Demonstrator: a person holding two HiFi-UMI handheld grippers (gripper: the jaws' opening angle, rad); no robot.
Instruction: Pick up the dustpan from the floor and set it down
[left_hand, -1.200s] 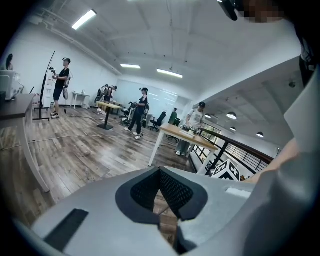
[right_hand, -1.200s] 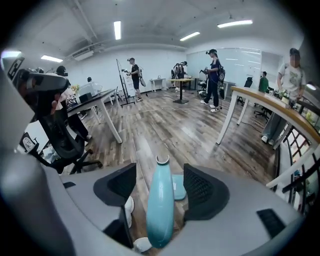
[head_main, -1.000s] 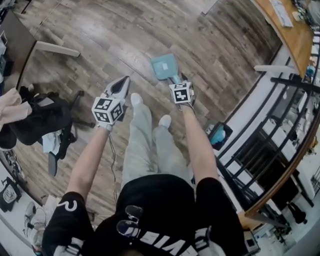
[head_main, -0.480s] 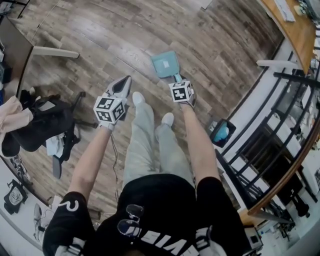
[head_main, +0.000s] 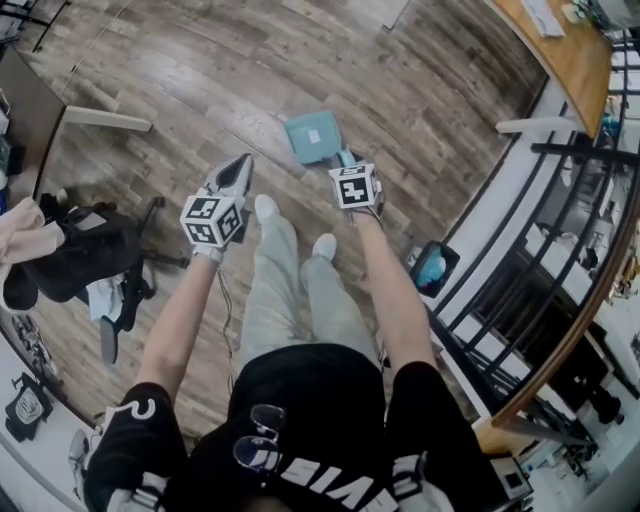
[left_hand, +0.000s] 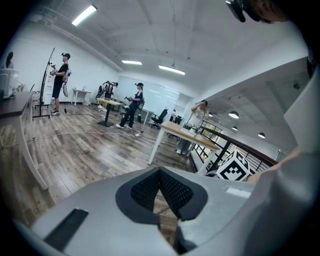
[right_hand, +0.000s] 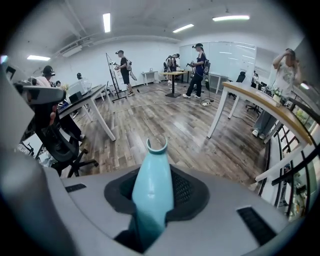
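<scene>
The right gripper (head_main: 346, 160) is clamped on the handle (right_hand: 151, 192) of the blue dustpan (head_main: 312, 136), whose pan juts toward 11 o'clock from it, over the floor (head_main: 200, 70). At its 9 o'clock, the left gripper (head_main: 240, 166) has its jaws pressed together, empty.

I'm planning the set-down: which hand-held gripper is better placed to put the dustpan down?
Right. The right hand-held gripper is clamped on the blue dustpan by its handle, with the pan out in front. The left hand-held gripper is shut, empty, and off to the side.
</scene>
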